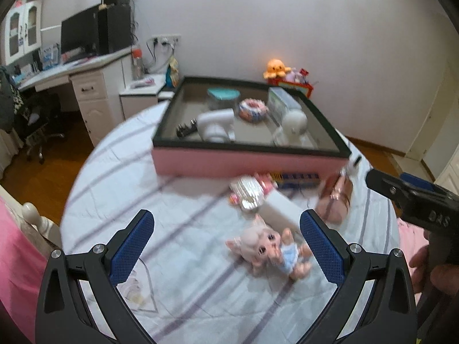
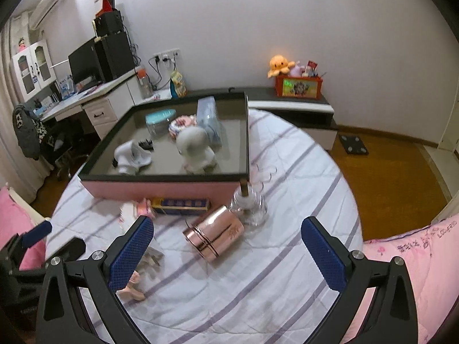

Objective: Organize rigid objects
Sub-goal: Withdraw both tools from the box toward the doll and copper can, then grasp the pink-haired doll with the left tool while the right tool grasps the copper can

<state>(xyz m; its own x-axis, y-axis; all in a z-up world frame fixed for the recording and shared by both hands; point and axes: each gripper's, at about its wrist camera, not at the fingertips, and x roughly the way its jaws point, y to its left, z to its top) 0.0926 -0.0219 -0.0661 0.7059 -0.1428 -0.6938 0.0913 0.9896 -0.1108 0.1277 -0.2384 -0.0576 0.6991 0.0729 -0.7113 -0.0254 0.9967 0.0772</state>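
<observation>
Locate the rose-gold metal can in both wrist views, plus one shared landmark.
Left wrist: rose-gold can lies on its side at right of centre, blurred, just past the right finger's tip.
Right wrist: same can at centre, between the open fingers, on the striped sheet.
Shared landmark: pink tray, beyond the can in both.

Left gripper (image 1: 226, 246): black angular frame, blue dimpled finger pads (image 1: 132, 250), silver screws at the pivots. Right gripper (image 2: 228, 253): same build; side reads "DAS" in left view.
</observation>
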